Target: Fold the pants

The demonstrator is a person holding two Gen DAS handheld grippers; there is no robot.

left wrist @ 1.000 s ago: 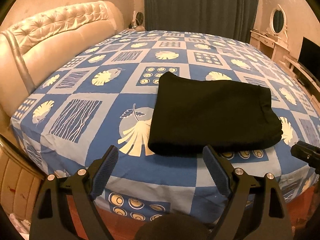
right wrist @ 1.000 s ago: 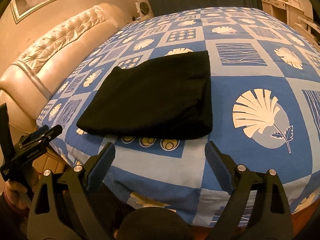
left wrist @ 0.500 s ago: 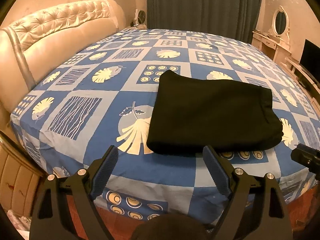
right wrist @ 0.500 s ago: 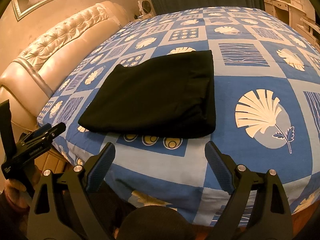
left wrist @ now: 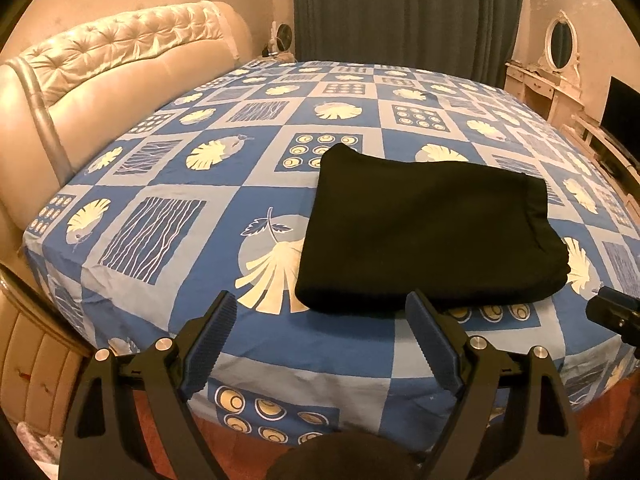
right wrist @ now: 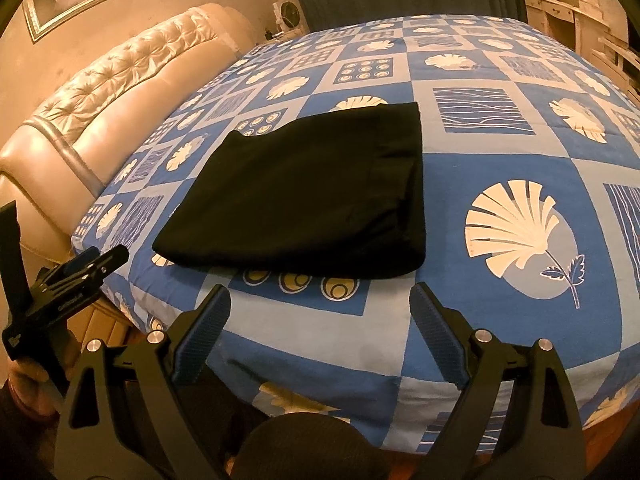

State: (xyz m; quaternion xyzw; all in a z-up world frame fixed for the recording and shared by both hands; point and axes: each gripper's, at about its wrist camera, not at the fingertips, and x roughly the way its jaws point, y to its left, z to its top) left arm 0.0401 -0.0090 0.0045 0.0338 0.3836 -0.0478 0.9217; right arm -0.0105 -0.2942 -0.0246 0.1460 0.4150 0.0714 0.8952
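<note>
A pair of black fabric pants (left wrist: pixel 424 232), folded into a flat, thick rectangle, lies on the blue-and-white patchwork bedsheet printed with shells and leaves (left wrist: pixel 168 184), close to the near edge of the bed and well apart from the cream tufted leather headboard (left wrist: pixel 100 64). The left black two-finger gripper with ribbed blue pads (left wrist: pixel 320 344) hangs off the bed's near edge with its jaws spread wide and nothing between them; the pants lie just beyond it and toward its right finger, whose tip overlaps the folded bundle's near edge in that view, though I cannot tell if it touches. The right black two-finger gripper with ribbed blue pads (right wrist: pixel 320 332) is likewise spread wide and empty, held off the same edge of the bed, with the pants ahead of it and a little toward its left finger, a strip of sheet showing between. Dark grey-green curtains (left wrist: pixel 404 12) hang beyond the far side of the bed.
</note>
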